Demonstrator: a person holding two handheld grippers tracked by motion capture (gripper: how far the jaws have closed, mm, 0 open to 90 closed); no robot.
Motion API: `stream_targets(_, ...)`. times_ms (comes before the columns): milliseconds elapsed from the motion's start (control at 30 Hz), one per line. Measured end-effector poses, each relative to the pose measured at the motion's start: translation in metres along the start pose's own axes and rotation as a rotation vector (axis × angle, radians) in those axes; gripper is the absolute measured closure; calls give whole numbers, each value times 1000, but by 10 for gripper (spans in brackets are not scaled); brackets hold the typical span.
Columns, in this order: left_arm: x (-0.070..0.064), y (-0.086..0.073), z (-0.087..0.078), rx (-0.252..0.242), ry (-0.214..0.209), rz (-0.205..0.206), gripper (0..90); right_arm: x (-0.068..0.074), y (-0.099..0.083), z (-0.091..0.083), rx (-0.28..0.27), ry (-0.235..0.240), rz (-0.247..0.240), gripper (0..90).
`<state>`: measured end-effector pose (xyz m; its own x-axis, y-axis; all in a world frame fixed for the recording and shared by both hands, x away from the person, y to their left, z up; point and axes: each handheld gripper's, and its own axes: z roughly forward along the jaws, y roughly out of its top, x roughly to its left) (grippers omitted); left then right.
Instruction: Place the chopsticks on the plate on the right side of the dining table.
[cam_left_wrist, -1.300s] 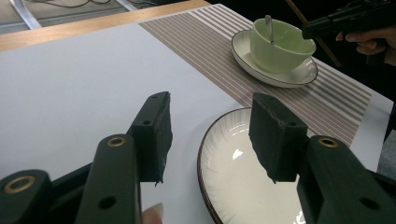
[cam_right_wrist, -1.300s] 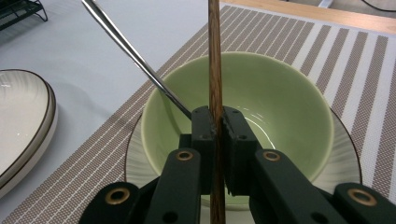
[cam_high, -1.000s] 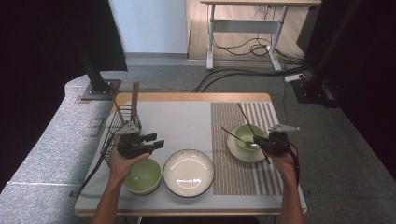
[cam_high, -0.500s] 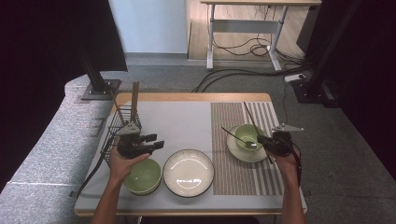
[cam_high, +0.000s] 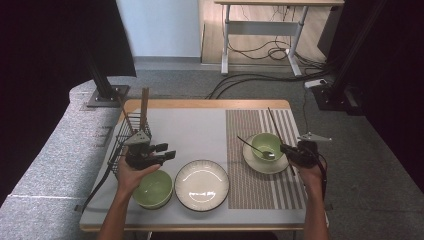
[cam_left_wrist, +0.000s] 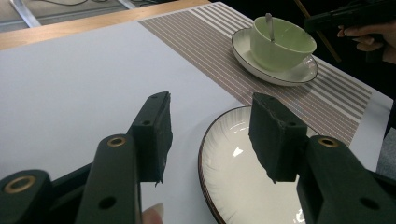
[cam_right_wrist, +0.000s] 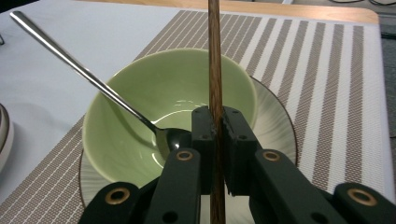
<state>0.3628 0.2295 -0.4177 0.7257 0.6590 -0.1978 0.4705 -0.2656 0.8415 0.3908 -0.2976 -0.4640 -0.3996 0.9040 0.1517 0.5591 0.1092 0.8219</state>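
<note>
The right gripper (cam_right_wrist: 217, 140) view reveals jaws clamped on a chopstick (cam_right_wrist: 214, 60) above the green bowl (cam_right_wrist: 140, 93); from above, the left gripper (cam_high: 165, 155), jaws apart, hovers at the plate's (cam_high: 202, 185) ten o'clock.

No readable writing anywhere on the table.

No text, label, brand, number or sign can be read on the green bowl (cam_right_wrist: 173, 112), its saucer (cam_left_wrist: 299, 72), the white plate (cam_high: 201, 184), the striped mat (cam_high: 260, 150), the wire basket (cam_high: 122, 142) at the table's left edge, or the black jaws of either gripper; the spoon (cam_right_wrist: 84, 72) and the wooden chopstick (cam_right_wrist: 215, 70) are plain too.
</note>
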Motion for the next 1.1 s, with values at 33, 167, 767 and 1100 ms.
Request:
stream_targets(33, 0, 0, 0, 0, 0, 0, 491, -1, 0, -1, 2, -4, 4, 849)
stream_targets(167, 0, 0, 0, 0, 1, -1, 491, -6, -2, -3, -11, -22, 25, 849)
stream_targets(767, 1, -1, 0, 0, 2, -1, 491, -18, -9, 1, 14, -60, 64, 848)
stream_targets(1100, 0, -1, 0, 0, 1, -1, 491, -22, -14, 12, 49, -74, 82, 847)
